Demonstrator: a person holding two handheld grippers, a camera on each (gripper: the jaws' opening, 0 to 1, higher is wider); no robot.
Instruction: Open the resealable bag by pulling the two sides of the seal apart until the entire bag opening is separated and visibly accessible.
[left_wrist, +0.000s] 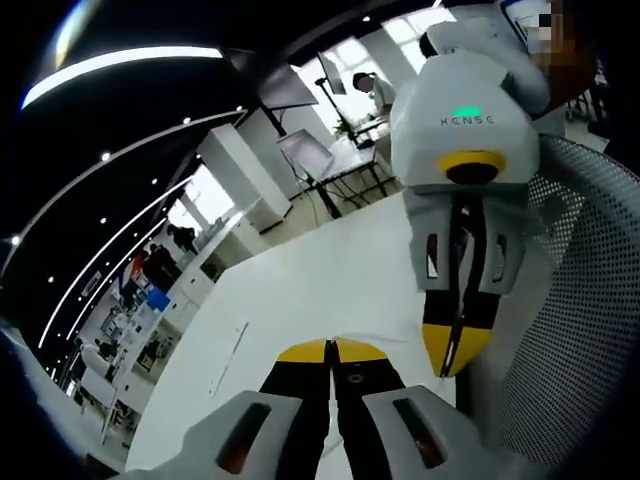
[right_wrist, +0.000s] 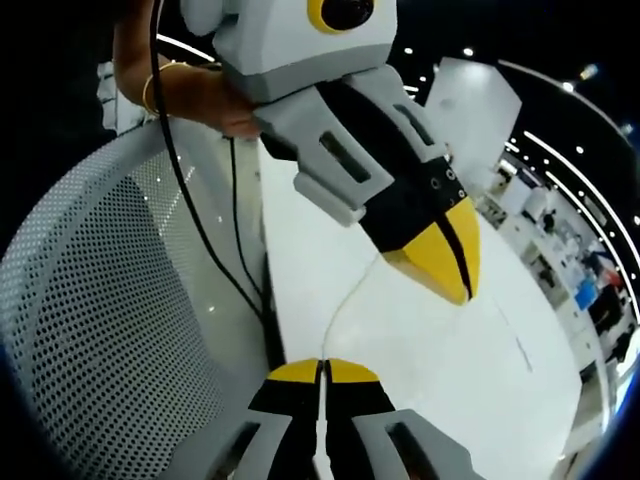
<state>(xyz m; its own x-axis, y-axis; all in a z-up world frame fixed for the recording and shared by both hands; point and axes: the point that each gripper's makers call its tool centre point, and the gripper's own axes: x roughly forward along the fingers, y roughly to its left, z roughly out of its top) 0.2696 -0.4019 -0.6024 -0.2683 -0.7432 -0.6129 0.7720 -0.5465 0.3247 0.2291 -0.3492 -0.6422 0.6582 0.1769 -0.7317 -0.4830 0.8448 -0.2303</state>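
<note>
I hold both grippers, the left gripper (left_wrist: 331, 352) and right gripper (right_wrist: 322, 372), with jaws closed on the clear bag's (right_wrist: 350, 290) thin edges above the white table (left_wrist: 300, 290), so the seal looks not yet fully apart.

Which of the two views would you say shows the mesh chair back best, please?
The right gripper view: the mesh chair back spreads wide across its left side, curved rim and perforations plain. In the left gripper view the mesh chair back sits at the right edge, partly behind the right claw.
</note>
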